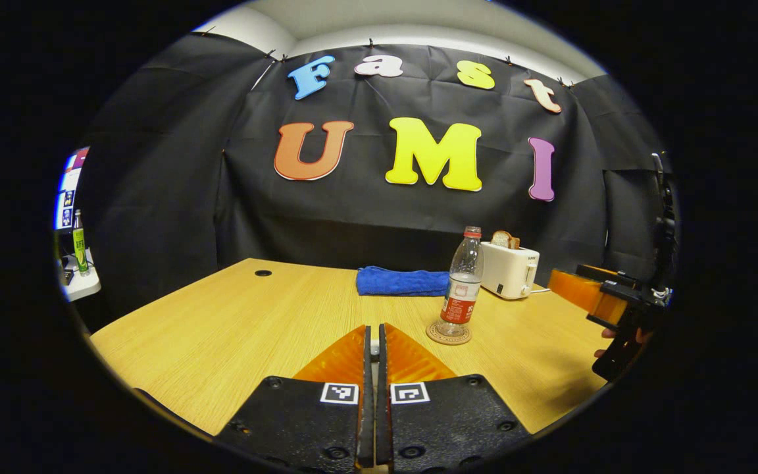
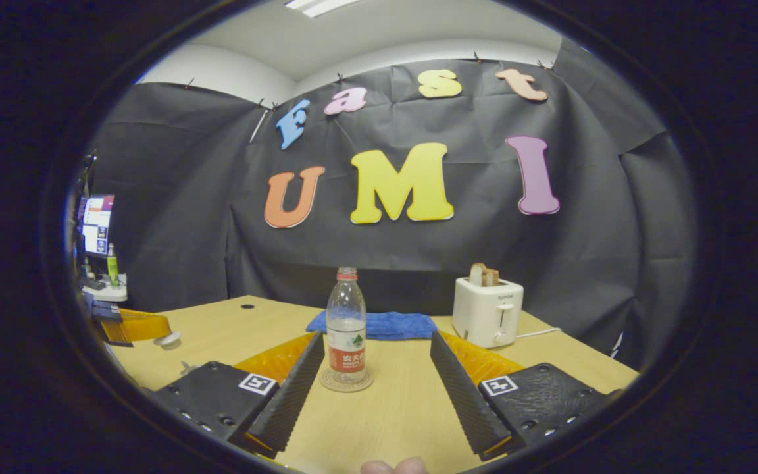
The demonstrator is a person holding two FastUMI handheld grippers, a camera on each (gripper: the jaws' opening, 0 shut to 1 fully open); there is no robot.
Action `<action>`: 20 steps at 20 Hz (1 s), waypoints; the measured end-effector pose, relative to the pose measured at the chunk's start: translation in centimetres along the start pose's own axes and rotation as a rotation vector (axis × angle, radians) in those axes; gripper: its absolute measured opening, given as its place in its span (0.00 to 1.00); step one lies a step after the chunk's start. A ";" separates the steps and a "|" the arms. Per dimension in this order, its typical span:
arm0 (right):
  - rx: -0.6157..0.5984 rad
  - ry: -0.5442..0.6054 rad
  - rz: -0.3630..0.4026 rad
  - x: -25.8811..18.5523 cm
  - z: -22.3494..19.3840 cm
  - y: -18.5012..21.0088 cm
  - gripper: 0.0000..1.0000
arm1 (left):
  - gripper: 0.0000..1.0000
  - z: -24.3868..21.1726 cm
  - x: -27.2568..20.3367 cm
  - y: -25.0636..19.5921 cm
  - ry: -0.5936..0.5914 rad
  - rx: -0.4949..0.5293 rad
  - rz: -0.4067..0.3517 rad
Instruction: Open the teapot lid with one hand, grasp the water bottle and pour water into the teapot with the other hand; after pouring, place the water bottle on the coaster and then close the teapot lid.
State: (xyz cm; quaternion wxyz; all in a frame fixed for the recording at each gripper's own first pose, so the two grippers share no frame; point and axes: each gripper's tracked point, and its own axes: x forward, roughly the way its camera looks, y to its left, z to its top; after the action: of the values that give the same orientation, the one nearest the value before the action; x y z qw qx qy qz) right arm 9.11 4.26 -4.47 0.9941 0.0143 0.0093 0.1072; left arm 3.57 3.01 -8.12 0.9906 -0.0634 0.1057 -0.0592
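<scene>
Nearest, the right hand-held gripper (image 2: pixel 377 388) is spread wide and grasping nothing, low over the desk (image 2: pixel 392 421). The bottle (image 2: pixel 346 326) stands upright on its coaster (image 2: pixel 346 383) straight ahead, just beyond the fingertips, centred between them. The left hand-held gripper (image 1: pixel 373 342) is clenched with a small pale piece, hard to identify, between its tips; from it the bottle lies ahead and to the right, farther off

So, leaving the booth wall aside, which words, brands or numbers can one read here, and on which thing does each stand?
No text reads with certainty.
Water bottle, its label: printed, too blurred to read.
Toaster, front: one small mark, too small.
Square markers on the left gripper and the right gripper: coded patterns, no words.
Screen at the far left: too small.
</scene>
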 end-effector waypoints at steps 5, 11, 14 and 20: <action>-0.056 -0.018 -0.106 -3.1 -0.5 -3.9 0.97 | 0.04 -1.7 1.1 -0.7 0.030 0.009 -0.006; -0.065 0.003 -0.164 -4.5 -1.7 -5.9 0.96 | 0.04 -2.9 1.7 -1.7 0.055 0.015 -0.022; -0.066 0.004 -0.173 -4.7 -1.7 -6.3 0.96 | 0.04 -3.4 1.8 -1.8 0.065 0.026 -0.022; -0.062 0.004 -0.176 -4.8 -2.1 -6.7 0.97 | 0.04 -3.9 1.8 -1.9 0.080 0.028 -0.016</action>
State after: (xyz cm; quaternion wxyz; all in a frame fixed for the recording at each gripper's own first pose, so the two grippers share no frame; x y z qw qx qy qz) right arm 5.74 -3.21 -6.66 0.9996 -0.0175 0.0091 0.0199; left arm 4.25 0.42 -12.04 0.9859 -0.0477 0.1437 -0.0711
